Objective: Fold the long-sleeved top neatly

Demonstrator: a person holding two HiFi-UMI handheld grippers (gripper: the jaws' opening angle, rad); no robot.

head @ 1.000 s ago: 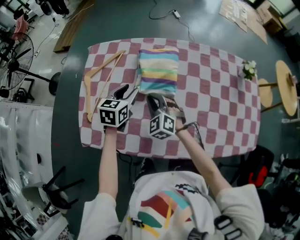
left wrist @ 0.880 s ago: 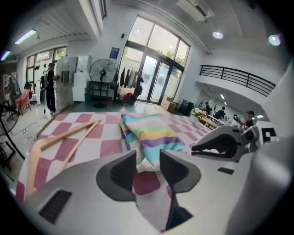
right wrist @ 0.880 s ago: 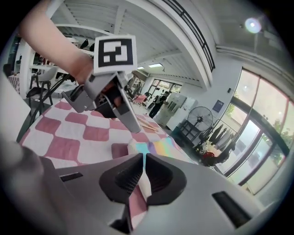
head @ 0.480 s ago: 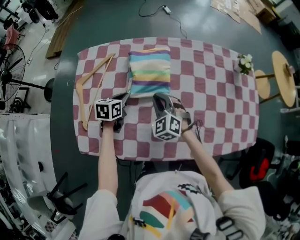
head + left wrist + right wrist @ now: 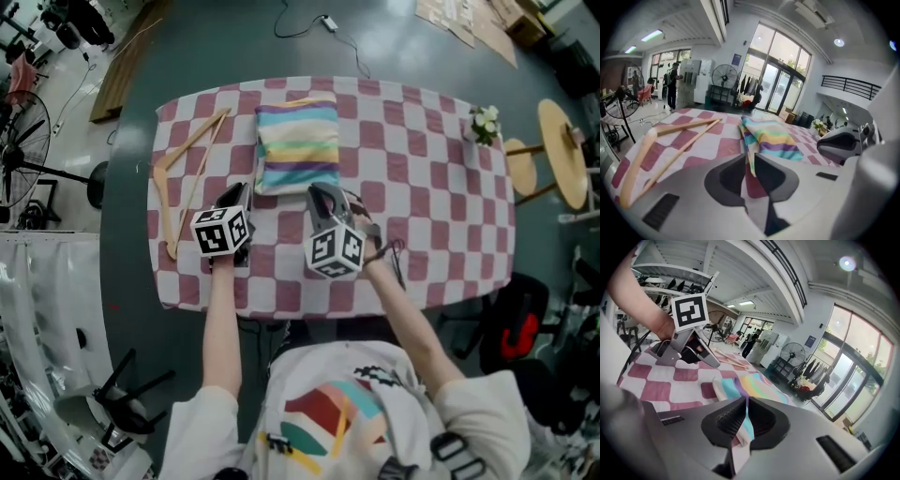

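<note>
Striped top (image 5: 298, 145) lies far-centre on the checkered counter (image 5: 431, 206), already down to a compact rectangle with fairly square edges. Sleeves look tucked inside, though I can't confirm that from above. My left hand-held gripper (image 5: 749, 165) has just been closing, then eased a touch; the near-left edge of the cloth is pinched between its jaws. Right hand-held gripper (image 5: 746, 414) is clamped tight on the near-right edge. My read: main folds done, and one last fold or a tidy-up remains. Wooden hanger (image 5: 187, 159) lies to the left, apart.
</note>
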